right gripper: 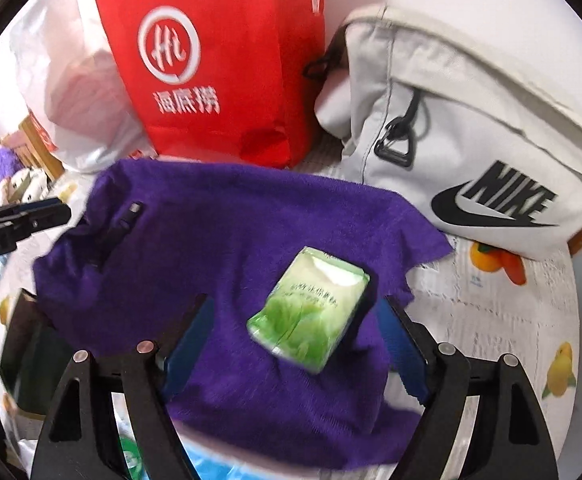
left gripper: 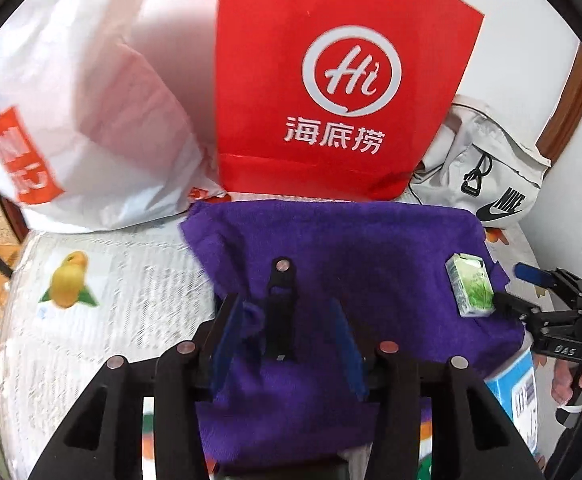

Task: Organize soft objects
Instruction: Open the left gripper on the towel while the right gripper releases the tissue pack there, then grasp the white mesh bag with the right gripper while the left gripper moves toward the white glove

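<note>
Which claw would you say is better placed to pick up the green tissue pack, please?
Right: the tissue pack lies on the purple towel between the open right claw; the left claw is off to its side.

Purple towel [right gripper: 219,240] spread rumpled on the table — green tissue pack [right gripper: 311,312] (tilted) atop it.

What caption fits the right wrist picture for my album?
Open right gripper above a green tissue pack lying on a purple towel.
</note>
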